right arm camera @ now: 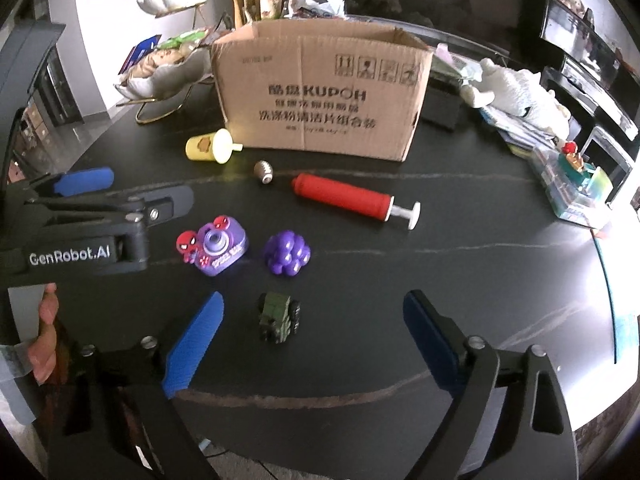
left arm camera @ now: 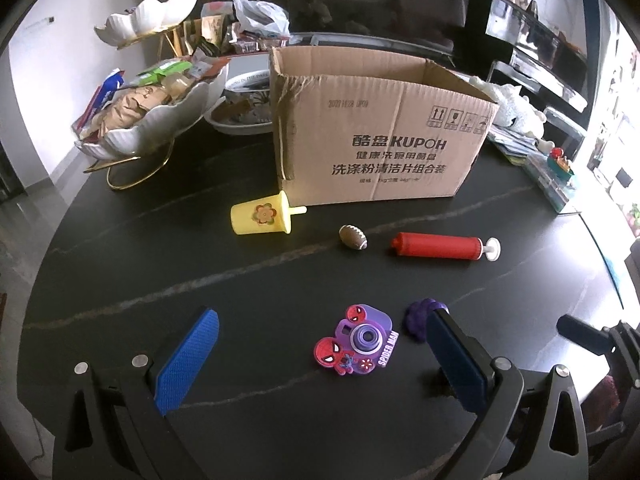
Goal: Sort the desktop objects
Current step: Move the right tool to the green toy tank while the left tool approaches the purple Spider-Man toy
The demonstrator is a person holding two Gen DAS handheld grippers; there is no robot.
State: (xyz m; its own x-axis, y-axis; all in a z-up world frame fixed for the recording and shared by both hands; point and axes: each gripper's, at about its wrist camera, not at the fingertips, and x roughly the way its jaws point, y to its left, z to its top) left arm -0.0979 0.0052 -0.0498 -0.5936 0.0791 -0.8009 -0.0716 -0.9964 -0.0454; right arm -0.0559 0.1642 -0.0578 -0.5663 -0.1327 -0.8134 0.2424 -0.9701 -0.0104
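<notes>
An open cardboard box point(left arm camera: 380, 128) point(right arm camera: 320, 92) stands at the back of the dark table. In front of it lie a yellow cup point(left arm camera: 262, 214) point(right arm camera: 210, 146), a small toy football point(left arm camera: 353, 237) point(right arm camera: 264, 171) and a red hand pump point(left arm camera: 440, 246) point(right arm camera: 348, 198). Nearer lie a purple Spider-Man toy camera point(left arm camera: 356, 340) point(right arm camera: 216, 246), purple toy grapes point(left arm camera: 420, 316) point(right arm camera: 286, 254) and a green toy truck point(right arm camera: 279, 316). My left gripper point(left arm camera: 320, 360) point(right arm camera: 124, 188) is open, with the camera between its fingers. My right gripper point(right arm camera: 316, 340) is open around the truck.
White petal-shaped snack bowls point(left arm camera: 140, 120) on a gold stand sit at the back left, with a dish point(left arm camera: 240, 118) beside the box. A white plush toy point(right arm camera: 516, 88), books and a clear box with figurines point(right arm camera: 572, 184) crowd the right edge.
</notes>
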